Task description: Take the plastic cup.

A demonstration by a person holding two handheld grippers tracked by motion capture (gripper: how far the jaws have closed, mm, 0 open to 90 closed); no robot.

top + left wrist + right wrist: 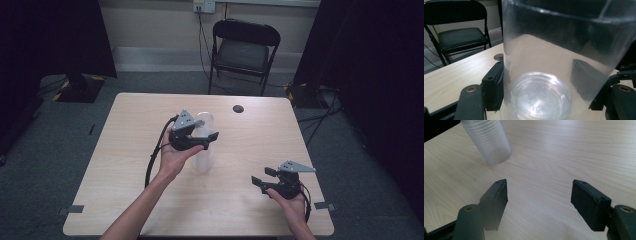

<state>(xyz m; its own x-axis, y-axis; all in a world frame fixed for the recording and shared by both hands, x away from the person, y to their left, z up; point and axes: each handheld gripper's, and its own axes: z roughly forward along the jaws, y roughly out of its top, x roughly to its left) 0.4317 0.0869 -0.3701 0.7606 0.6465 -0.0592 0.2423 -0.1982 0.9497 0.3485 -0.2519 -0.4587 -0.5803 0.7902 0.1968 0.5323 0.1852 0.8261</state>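
Clear plastic cups (544, 75), smooth-walled and round, stand nested between the left gripper's (544, 100) black jaws, whose flat pads press both sides. From above, this stack (204, 145) stands upright near the middle of the pale wood-grain table (120, 165), its lower part ribbed with stacked rims (490, 142). Well apart at the near right, the right gripper (264, 177) hangs with jaws spread wide over bare wood, holding nothing. Beyond the table stands a black folding chair (244, 50).

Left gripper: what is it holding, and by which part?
The left gripper holds the top clear cup of a stack, pads on opposite sides of its wall, near the base.
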